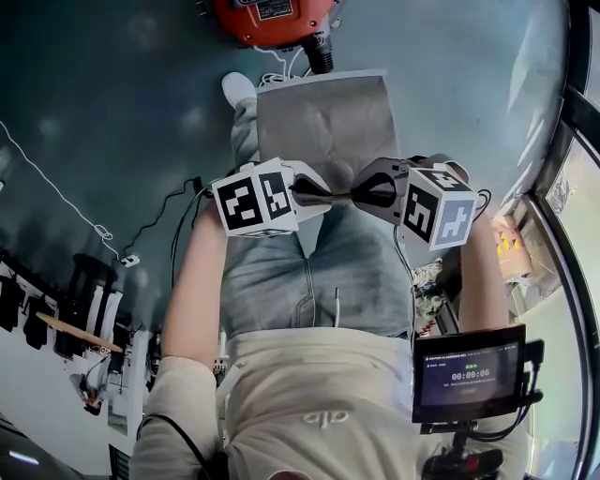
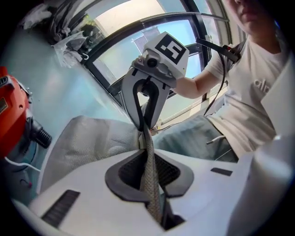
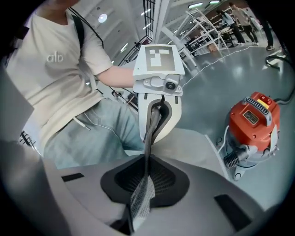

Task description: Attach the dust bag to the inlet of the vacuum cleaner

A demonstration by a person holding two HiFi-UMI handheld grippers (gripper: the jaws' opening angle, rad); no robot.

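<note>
Both are pinching: the left hand-held gripper (image 1: pixel 316 192) and right hand-held gripper (image 1: pixel 368 196) clamp the bag (image 1: pixel 323 122) by its top edge, and it hangs short of the vacuum (image 1: pixel 272 19). Risk: the mouth, stretched flat, won't open over the inlet (image 1: pixel 320 60), or the thin fabric slips free.

1. The orange drum vacuum cleaner (image 1: pixel 272 17) gets chopped off by the head view's top edge, so only its lower rim and a black ribbed stub (image 1: pixel 320 58) show.
2. The grey fabric dust bag (image 1: pixel 323 122) has its near edge tucked behind the left gripper (image 1: pixel 319 193) and right gripper (image 1: pixel 370 195). Its opening can't be made out.
3. The print on the small black screen (image 1: pixel 469 373) is too tiny to read.
</note>
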